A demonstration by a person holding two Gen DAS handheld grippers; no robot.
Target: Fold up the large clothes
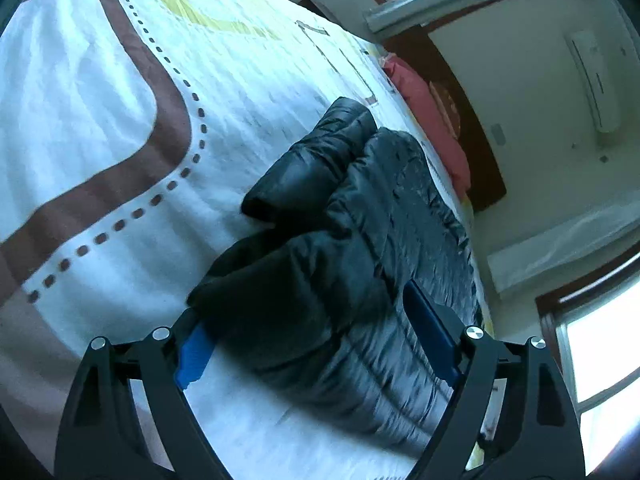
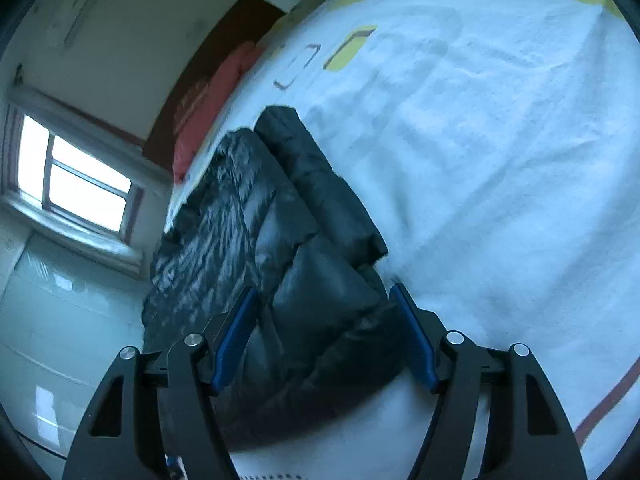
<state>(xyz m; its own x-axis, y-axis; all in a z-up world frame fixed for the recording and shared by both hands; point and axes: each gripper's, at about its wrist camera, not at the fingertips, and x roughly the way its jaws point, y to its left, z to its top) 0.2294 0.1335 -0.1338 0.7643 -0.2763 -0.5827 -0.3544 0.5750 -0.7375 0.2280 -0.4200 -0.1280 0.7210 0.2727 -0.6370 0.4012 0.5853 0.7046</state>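
Left wrist view: my left gripper is standing wide open over the black quilted puffer jacket, lying at twelve o'clock on the white patterned bedspread; my right gripper is likewise gaping, gripping nothing.

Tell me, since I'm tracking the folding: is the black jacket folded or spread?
Folded: the black jacket lies bunched in overlapping layers on the bedspread, not flat.

The right gripper hangs with jaws spread over a black puffer jacket on the bed.
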